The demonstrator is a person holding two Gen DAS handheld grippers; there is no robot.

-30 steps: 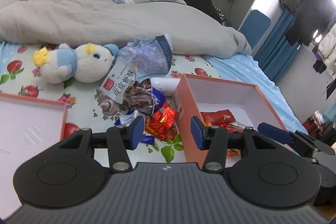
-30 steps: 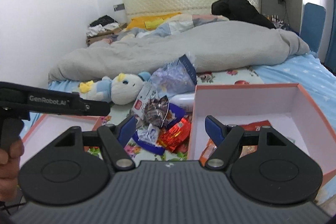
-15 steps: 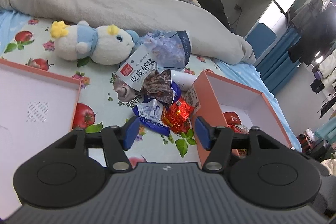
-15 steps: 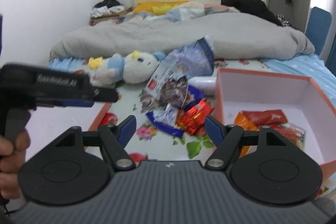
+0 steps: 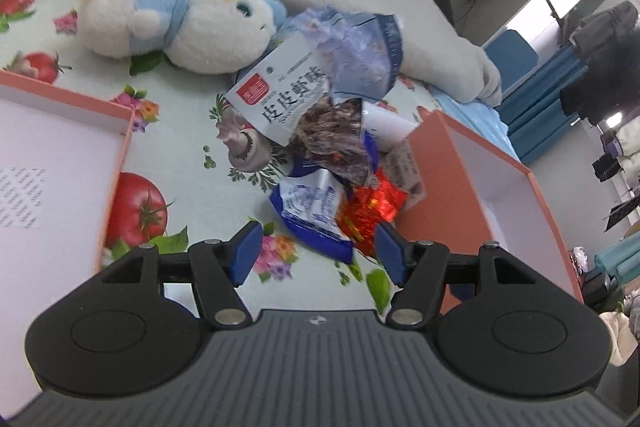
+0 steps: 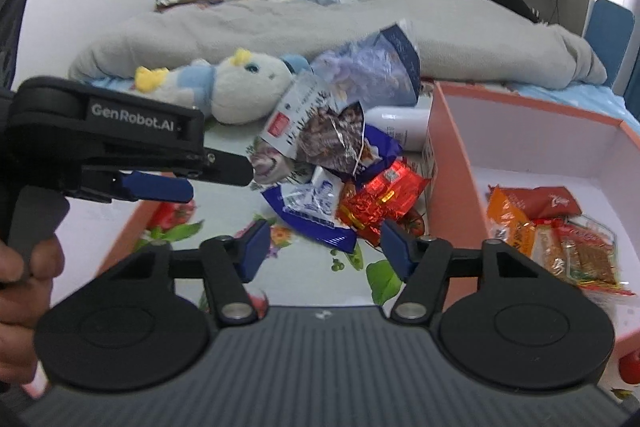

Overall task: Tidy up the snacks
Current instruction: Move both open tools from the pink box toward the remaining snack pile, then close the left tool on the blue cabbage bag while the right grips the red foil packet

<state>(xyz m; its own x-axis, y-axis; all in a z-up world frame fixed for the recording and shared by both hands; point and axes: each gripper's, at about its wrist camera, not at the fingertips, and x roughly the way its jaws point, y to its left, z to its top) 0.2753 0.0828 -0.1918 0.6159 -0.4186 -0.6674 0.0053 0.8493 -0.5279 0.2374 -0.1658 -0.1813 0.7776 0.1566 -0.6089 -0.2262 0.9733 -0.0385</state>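
A pile of snack packets lies on the bed: a blue-and-white packet (image 5: 310,209) (image 6: 310,205), a red foil packet (image 5: 370,209) (image 6: 384,201), a grey-white bag with red label (image 5: 280,99) and a large bluish bag (image 5: 360,55). An orange box (image 5: 444,195) (image 6: 452,179) to the right holds several red and orange snacks (image 6: 548,227). My left gripper (image 5: 318,253) is open and empty, just in front of the blue-and-white packet; it also shows in the right wrist view (image 6: 160,183). My right gripper (image 6: 322,247) is open and empty near the same pile.
A white-and-blue plush toy (image 5: 176,23) lies behind the pile. An orange-rimmed lid (image 5: 120,131) lies at the left. A white bottle (image 6: 400,127) lies beside the box. A grey duvet (image 6: 320,27) covers the far bed.
Both grippers have moved forward and down toward the snack pile, which now looks larger. Both stay open and empty.
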